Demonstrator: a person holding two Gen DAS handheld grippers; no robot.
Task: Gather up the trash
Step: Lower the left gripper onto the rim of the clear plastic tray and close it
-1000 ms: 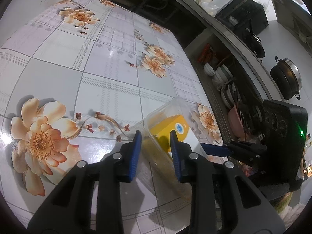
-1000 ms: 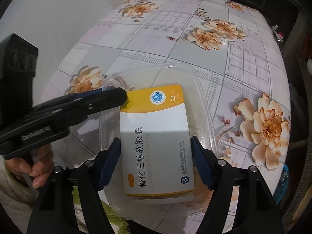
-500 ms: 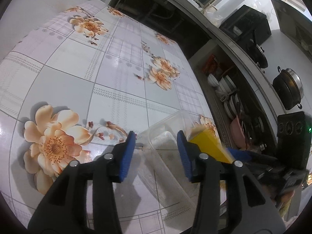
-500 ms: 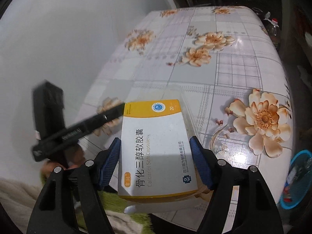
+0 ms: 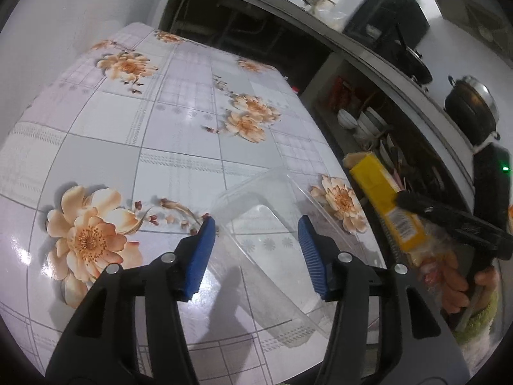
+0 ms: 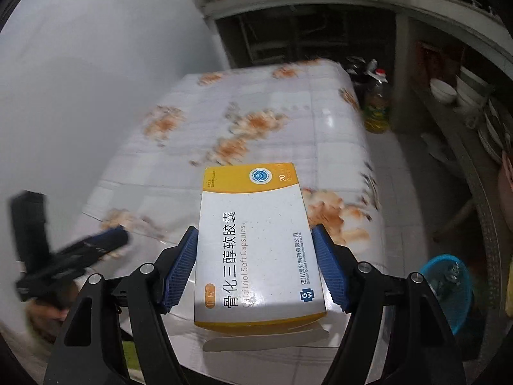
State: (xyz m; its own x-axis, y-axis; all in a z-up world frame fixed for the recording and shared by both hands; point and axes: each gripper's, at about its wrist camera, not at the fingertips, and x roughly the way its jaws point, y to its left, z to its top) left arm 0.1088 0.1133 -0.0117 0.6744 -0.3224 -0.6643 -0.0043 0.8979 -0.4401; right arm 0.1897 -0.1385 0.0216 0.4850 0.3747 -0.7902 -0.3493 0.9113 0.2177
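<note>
We see a table (image 5: 179,134) with a shiny cloth full of orange flowers. Past it, a shelf holds white bowls (image 5: 348,118) and plates. A black pot (image 5: 473,109) with a silver lid sits up on the counter. A bottle (image 6: 378,102) stands on the floor by the table.

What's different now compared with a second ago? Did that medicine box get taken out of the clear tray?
Yes. The right gripper lifted the medicine box out of the clear tray and carried it up and off past the table's edge, clamped all the while. The left gripper had pinched the tray's rim; its jaws are opening and no longer press it. The tray stayed on the table.
</note>
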